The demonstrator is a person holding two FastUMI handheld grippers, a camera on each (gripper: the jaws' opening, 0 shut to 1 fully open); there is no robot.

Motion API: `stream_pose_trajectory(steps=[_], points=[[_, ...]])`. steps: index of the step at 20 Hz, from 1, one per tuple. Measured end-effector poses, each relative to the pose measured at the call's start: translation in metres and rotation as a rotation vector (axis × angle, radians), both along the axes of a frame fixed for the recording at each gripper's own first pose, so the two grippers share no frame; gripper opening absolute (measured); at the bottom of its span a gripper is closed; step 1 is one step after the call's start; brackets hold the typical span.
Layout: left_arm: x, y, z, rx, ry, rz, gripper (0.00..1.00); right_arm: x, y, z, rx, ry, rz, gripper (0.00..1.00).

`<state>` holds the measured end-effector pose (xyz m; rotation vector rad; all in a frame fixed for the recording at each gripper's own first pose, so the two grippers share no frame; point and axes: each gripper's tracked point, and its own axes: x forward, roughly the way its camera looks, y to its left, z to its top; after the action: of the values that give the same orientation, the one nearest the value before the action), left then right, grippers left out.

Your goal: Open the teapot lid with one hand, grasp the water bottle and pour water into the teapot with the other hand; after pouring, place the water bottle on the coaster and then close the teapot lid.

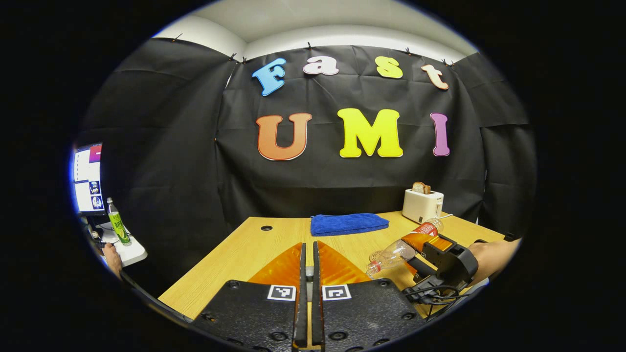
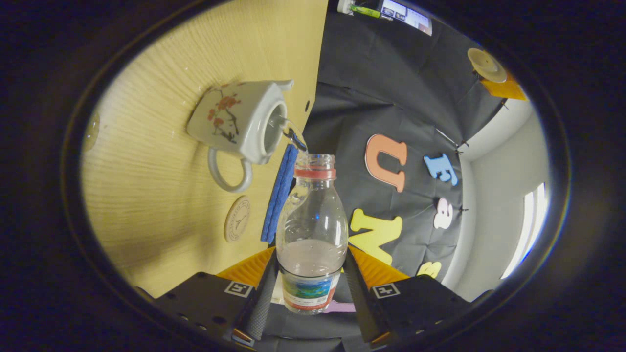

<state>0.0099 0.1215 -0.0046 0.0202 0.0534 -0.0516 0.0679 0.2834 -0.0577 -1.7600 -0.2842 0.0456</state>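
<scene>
I see the clear water bottle [image 2: 312,230], capless with a red neck ring, tipped toward the open white teapot [image 2: 238,122] — flower-painted, loop-handled — on the wooden table. A round coaster [image 2: 237,218] lies just beside the teapot's handle.

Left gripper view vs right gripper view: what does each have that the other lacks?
Left gripper view: toaster with bread at the far table edge, and the forearm behind the right gripper.

Right gripper view: open teapot taking water, coaster beside it, and the lid held up off the pot.

Both: tilted bottle clamped in the right gripper, blue towel, table, monitor.
</scene>
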Motion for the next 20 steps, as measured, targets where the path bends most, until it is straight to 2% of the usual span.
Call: stream_pose_trajectory(steps=[20], points=[[0.001, -0.005, -0.006, 0.044, 0.014, -0.004, 0.06, -0.01, 0.006, 0.014, -0.171, -0.11, 0.025, 0.74]])
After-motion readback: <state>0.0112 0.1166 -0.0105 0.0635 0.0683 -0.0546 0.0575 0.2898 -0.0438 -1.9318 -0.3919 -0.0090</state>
